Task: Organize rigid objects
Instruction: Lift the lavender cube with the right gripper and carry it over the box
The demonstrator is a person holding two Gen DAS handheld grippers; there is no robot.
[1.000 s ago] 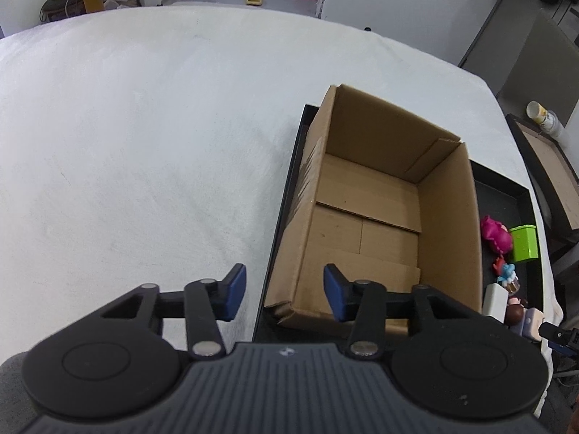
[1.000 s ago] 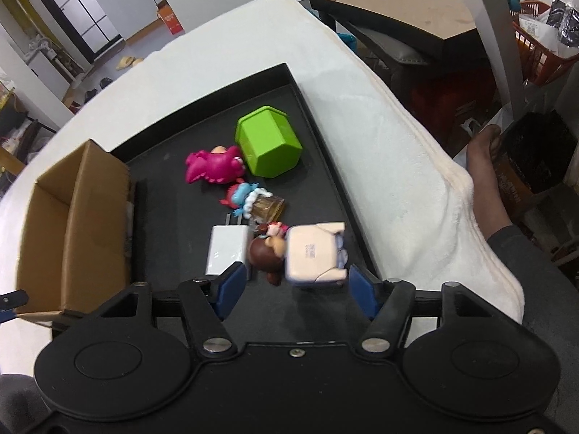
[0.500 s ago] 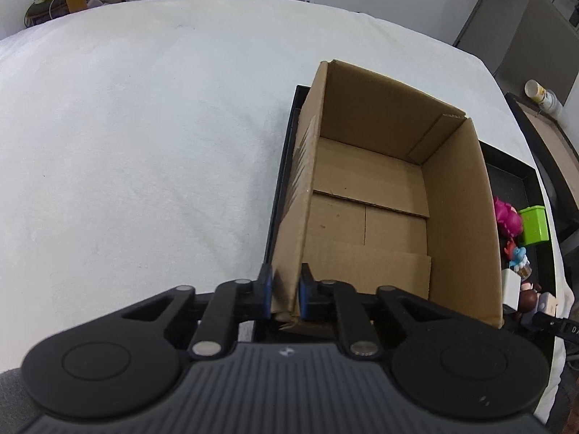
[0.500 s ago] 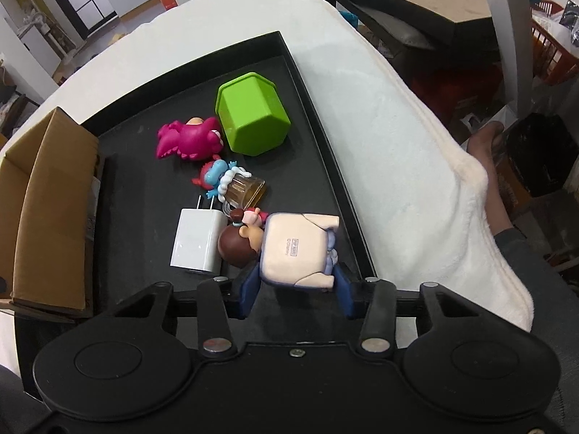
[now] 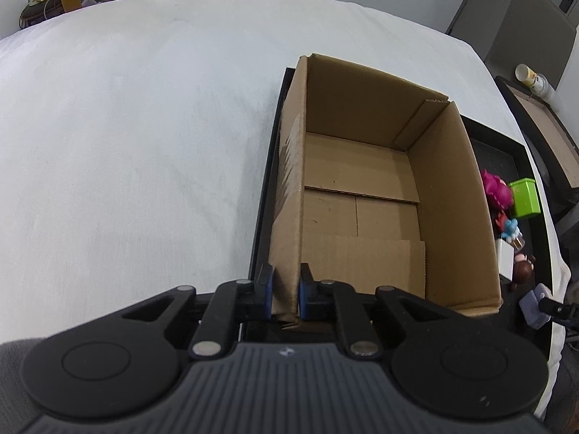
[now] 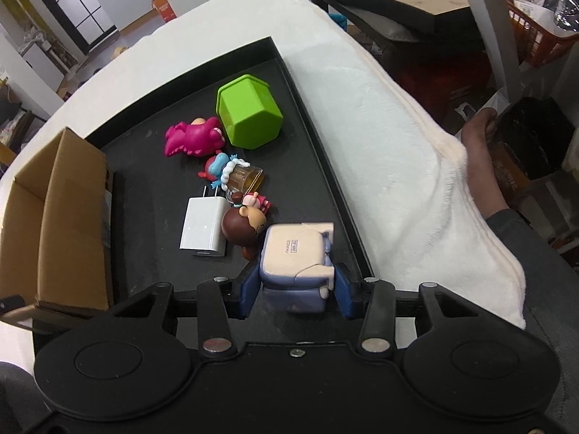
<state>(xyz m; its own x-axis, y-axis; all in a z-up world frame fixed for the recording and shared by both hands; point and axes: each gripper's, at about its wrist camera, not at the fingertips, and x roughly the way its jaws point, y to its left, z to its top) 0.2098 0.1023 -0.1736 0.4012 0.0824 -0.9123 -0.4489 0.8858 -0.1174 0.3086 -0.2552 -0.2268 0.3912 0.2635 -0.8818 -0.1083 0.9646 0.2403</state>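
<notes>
Ahead of the jaws: one open brown cardboard box (image 5: pixel 365 195) and one black tray (image 6: pixel 144 195). Tray contents: one green hexagonal plastic container (image 6: pixel 249 112), one white wall charger (image 6: pixel 203 227), four small toy figures and one beige-and-blue block toy (image 6: pixel 295 260).

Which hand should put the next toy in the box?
The right gripper. Its jaws have just closed on the beige and blue toy on the black tray. The left gripper is busy pinching the cardboard box wall at its near corner, likely steadying it.
</notes>
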